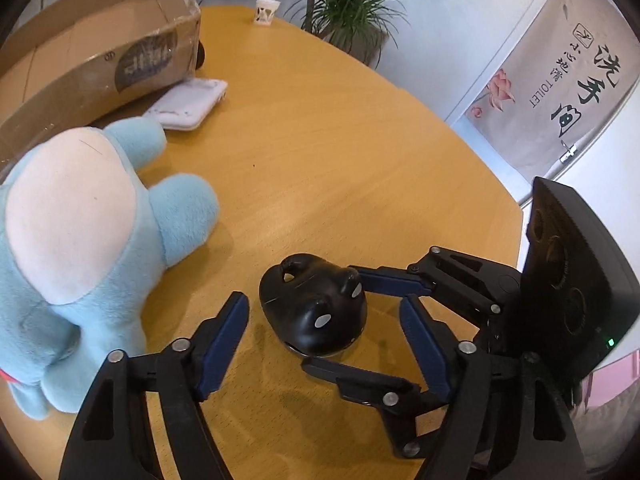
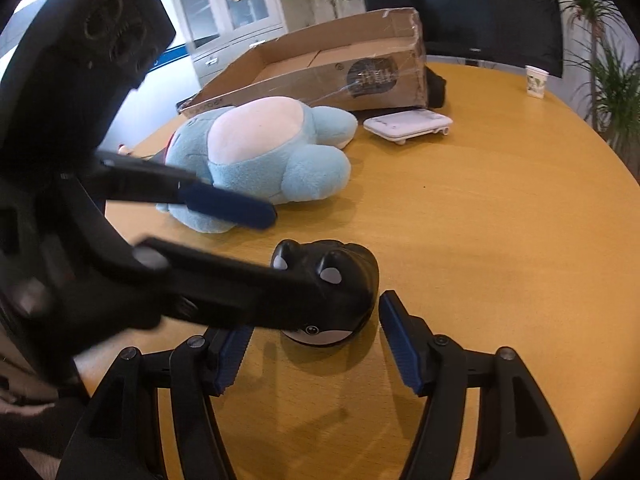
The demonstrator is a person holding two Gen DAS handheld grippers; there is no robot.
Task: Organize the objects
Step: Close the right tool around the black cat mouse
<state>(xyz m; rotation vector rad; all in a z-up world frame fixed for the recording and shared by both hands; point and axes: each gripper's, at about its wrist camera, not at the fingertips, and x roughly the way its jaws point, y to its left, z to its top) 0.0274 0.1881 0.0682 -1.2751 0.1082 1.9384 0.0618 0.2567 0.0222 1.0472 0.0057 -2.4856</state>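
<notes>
Nothing sits in the brown cardboard box (image 2: pixel 320 60) yet (plush, tray outside); both my claws (image 1: pixel 320 336) (image 2: pixel 316 344) gape around the glossy black frog-shaped toy (image 1: pixel 316 304), gripping nothing.

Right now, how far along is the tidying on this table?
Nothing looks packed yet: the cardboard box shows bare cardboard inside. In hand: the left gripper and right gripper both sit open around the black toy, not clamped. Left: the blue plush and white case lie on the table.
</notes>
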